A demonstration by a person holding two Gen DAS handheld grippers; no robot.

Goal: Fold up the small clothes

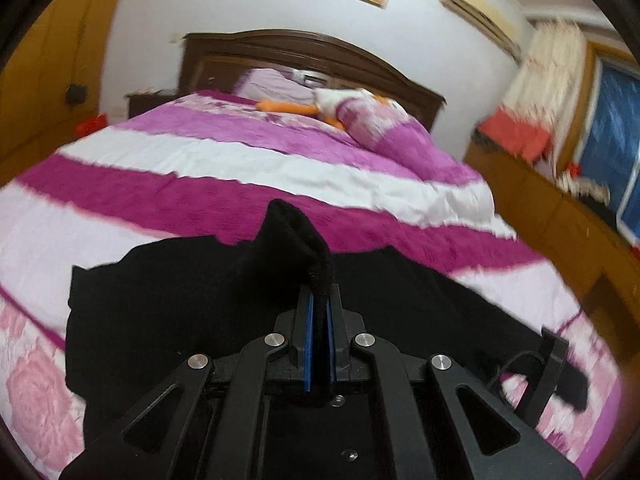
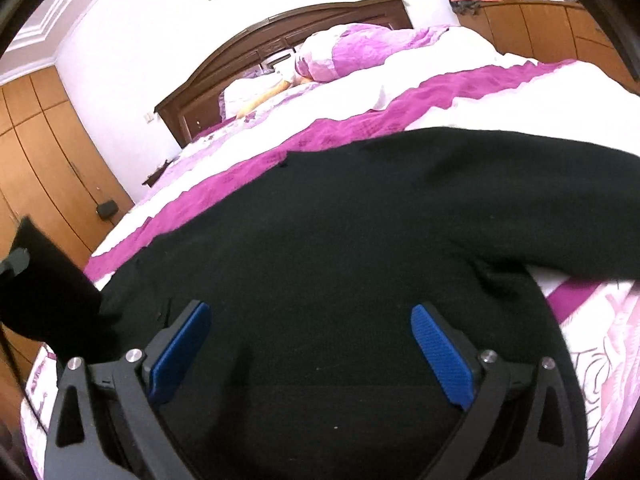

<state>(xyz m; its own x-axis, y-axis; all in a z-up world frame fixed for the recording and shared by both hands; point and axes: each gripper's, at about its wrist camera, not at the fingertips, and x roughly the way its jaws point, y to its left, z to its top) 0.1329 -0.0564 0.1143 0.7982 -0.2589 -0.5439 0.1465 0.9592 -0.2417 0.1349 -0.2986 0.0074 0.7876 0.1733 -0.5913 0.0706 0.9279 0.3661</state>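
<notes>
A black knit garment [image 2: 360, 220] lies spread on the pink and white bedspread [image 2: 440, 92], one sleeve stretching off to the right. My left gripper [image 1: 319, 300] is shut on a fold of the black garment [image 1: 160, 320] and holds that part lifted above the rest. The lifted flap shows at the far left of the right wrist view, with the left gripper [image 2: 16, 260] behind it. My right gripper [image 2: 312, 344] hovers open over the garment's body, its blue pads [image 2: 444, 360] wide apart and nothing pinched between them. The right gripper [image 1: 554, 356] also appears low on the right in the left wrist view.
A striped pillow [image 1: 384, 128] and a white and orange plush toy [image 1: 320, 106] lie near the dark wooden headboard [image 1: 304, 52]. Wooden cabinets [image 1: 540, 208] line the bed's right side and a wardrobe [image 2: 36, 152] its left.
</notes>
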